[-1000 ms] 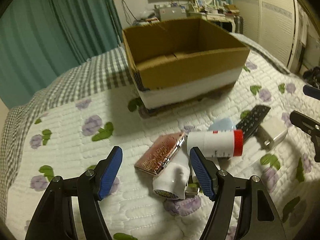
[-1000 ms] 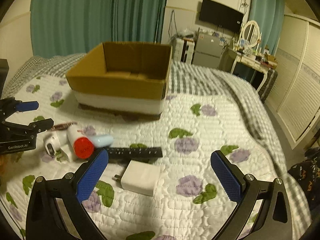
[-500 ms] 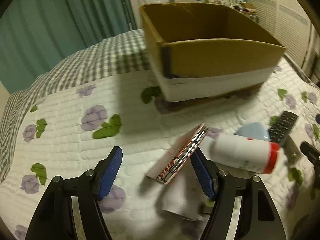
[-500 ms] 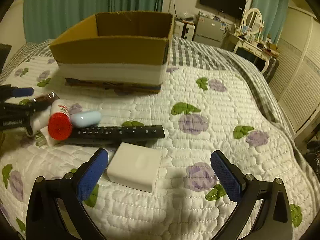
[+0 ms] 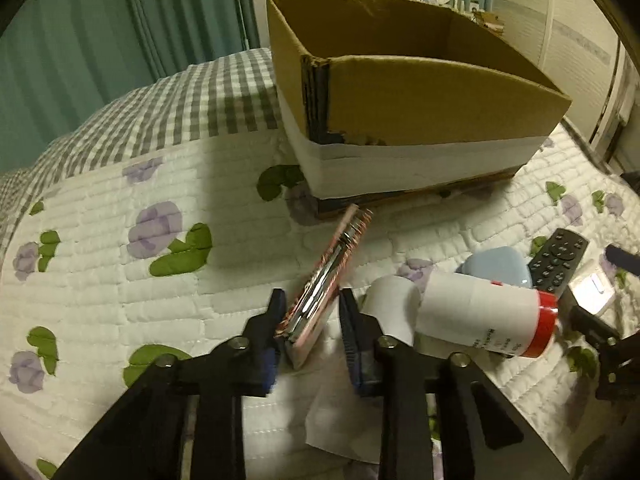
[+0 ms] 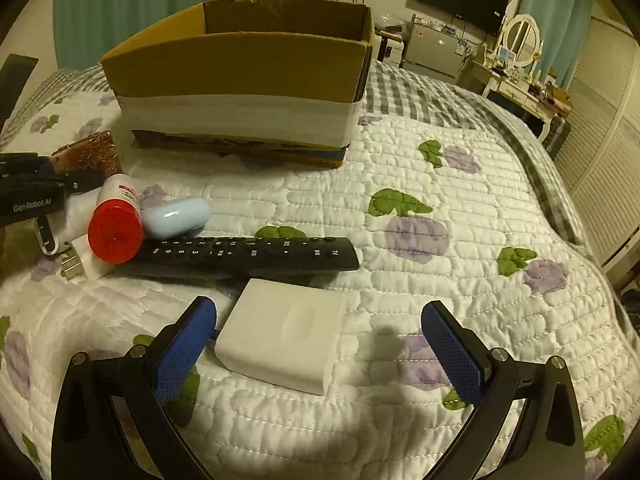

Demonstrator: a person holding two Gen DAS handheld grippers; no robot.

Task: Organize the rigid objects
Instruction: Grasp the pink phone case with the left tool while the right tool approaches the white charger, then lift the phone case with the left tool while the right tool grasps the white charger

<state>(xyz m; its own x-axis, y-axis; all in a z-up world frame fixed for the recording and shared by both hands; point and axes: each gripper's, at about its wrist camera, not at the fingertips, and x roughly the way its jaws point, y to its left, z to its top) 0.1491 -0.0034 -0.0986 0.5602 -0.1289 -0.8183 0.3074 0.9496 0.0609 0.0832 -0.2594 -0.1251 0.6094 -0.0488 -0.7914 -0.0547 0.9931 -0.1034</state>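
The left gripper (image 5: 310, 322) has just been closing, and its jaws now stand narrow around a flat pink metallic case with a chrome edge (image 5: 326, 276). The case stands on edge, tilted, its far end toward the open brown cardboard box with a white band around its base (image 5: 420, 100). Whether both pads press the case cannot be told: the left pad touches it, and a thin gap seems to show at the right pad.

The right gripper (image 6: 320, 350) is spread wide above the white quilted bedspread printed with purple flowers (image 6: 440, 200). A white rectangular charger block (image 6: 284, 336) lies between its blue-padded fingers (image 6: 184, 344), nearer the left one, gripped by neither.

Just behind the block lies a long black remote control (image 6: 248, 254). A white cylindrical bottle with a red cap (image 6: 116, 224) rests on its left end, touching a pale blue oval case (image 6: 176, 216).
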